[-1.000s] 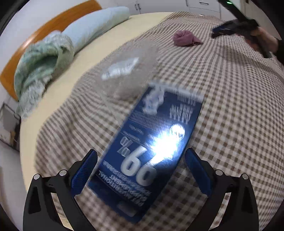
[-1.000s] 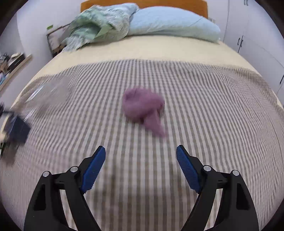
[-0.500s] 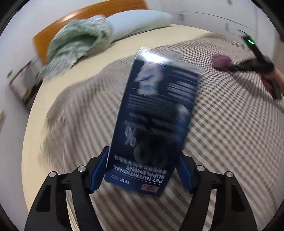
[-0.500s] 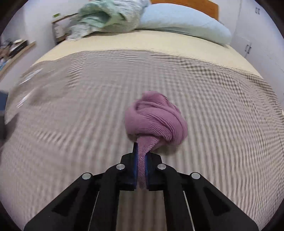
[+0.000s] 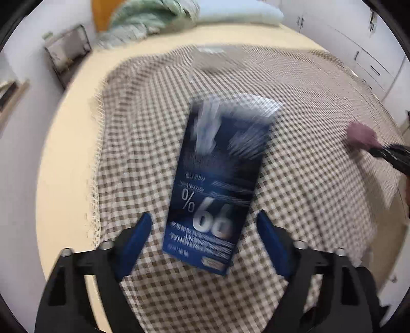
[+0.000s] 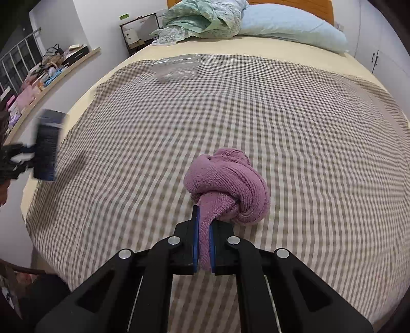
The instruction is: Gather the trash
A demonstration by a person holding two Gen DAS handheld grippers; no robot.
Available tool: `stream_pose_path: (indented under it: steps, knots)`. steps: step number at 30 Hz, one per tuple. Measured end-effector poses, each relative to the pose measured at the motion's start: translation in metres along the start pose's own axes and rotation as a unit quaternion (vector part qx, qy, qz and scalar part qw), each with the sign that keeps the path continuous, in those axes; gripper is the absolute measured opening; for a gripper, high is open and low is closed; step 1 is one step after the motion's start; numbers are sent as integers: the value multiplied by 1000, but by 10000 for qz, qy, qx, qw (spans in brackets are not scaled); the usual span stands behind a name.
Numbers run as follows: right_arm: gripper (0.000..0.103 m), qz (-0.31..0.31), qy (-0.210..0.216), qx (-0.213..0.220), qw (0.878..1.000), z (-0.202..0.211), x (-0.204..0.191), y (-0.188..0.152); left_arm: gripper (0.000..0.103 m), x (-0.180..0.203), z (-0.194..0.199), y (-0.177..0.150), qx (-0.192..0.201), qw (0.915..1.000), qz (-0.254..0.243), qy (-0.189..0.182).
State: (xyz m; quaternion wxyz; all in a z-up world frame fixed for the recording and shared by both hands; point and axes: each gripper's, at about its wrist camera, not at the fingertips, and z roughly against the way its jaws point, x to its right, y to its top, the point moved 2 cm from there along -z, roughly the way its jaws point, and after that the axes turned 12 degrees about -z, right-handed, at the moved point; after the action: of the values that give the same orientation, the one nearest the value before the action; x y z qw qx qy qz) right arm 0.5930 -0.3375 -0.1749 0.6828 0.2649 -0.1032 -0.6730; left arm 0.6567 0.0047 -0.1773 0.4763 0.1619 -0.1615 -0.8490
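Note:
A dark blue carton [image 5: 220, 184] with white print hangs blurred between the fingers of my left gripper [image 5: 203, 220]. Its jaws are opening, and a gap shows on each side of the carton. From the right wrist view the same carton [image 6: 47, 148] sits at the bed's left edge. My right gripper [image 6: 204, 225] is shut on the tail of a knotted purple cloth [image 6: 228, 184], held just above the checked blanket [image 6: 307, 128]. In the left wrist view that cloth [image 5: 361, 134] shows at far right. A clear plastic container [image 6: 176, 66] lies on the blanket's far part.
A pale blue pillow [image 6: 289, 25] and a crumpled green cover [image 6: 202, 18] lie at the headboard. A cluttered shelf [image 6: 51, 74] runs along the left wall and a small stand [image 5: 69, 51] is beside the bed. White cabinets [image 5: 371, 64] line the right side.
My left gripper closed on the blue carton and lifted it; now its fingers stand apart from it. My right gripper shut on the purple cloth's tail and drew it closer.

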Motion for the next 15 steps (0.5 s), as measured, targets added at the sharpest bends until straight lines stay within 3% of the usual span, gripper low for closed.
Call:
stream_pose_path:
  steps: [3, 6, 8, 10, 13, 15]
  knots:
    - [7, 20, 2, 5, 10000, 19, -5, -32, 87, 4, -5, -24, -312, 9991, -90, -260]
    - [7, -90, -36, 34, 9999, 33, 1, -56, 89, 6, 12, -50, 340, 9993, -13, -184]
    - [7, -266, -42, -1, 9996, 36, 9, -66, 90, 13, 17, -59, 575, 9981, -202, -109]
    - [7, -476, -130, -48, 9988, 36, 15, -75, 94, 33, 21, -60, 831, 9943, -675, 12]
    - [7, -600, -203, -109, 9979, 38, 22, -84, 95, 38, -4, -30, 1034, 9781, -1771, 344]
    - [7, -624, -236, -126, 9977, 38, 25, -87, 95, 34, -20, -17, 1066, 9701, -2130, 457]
